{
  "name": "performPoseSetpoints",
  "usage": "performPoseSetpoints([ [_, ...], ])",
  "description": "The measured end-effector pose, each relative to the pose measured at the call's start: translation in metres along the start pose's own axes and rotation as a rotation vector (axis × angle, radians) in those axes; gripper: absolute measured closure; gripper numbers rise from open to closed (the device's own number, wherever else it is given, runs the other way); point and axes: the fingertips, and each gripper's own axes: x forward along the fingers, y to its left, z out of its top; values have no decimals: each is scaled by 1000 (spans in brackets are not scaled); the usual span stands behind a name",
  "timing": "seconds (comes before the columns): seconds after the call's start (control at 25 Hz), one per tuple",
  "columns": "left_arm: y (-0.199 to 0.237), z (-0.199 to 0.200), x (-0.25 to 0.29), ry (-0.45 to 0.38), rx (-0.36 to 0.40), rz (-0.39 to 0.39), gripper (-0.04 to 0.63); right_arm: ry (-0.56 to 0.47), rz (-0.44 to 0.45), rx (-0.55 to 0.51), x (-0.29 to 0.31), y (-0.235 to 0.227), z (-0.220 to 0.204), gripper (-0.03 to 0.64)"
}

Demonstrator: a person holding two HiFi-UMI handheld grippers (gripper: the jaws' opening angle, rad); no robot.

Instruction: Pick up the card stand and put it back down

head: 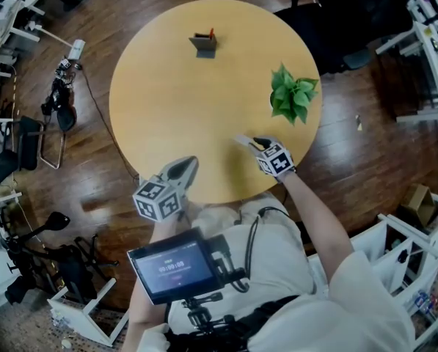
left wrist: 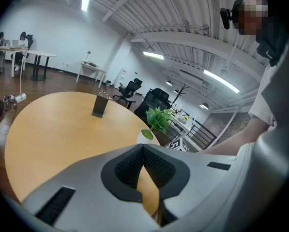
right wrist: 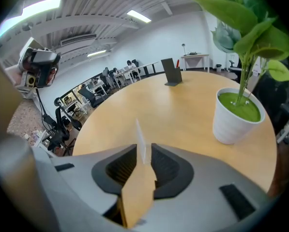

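Well beyond gripper (head: 254, 142) (right): card stand (head: 203, 44)

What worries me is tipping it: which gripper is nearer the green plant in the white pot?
Right. The right gripper is just below-left of the green potted plant; the left gripper is farther off, at the round wooden table's near edge.
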Motion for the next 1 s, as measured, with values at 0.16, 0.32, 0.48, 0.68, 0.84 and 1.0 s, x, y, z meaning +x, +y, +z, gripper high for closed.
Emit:
performPoseSetpoints([
  [0.16,1,-4,-5,2,-5,12,595,12,13,5,5,0,-6,509],
  [0.32,3,-2,-9,-3,-6,24,595,22,17,0,11,-3,-11,511],
  [0.48,4,-1,-10,-9,-5,33,595,32,19,1,16,-5,-16,509],
  [0.68,5,1,-16,-16,-6,46,595,26,22,-1,17,-5,-12,511],
  [0.84,9,4,-22,-28,-7,62,595,28,22,-6,20,-7,-10,511],
  [1.0,11,6,-30,-43,-8,78,594,23,22,-17,20,-7,-6,522],
])
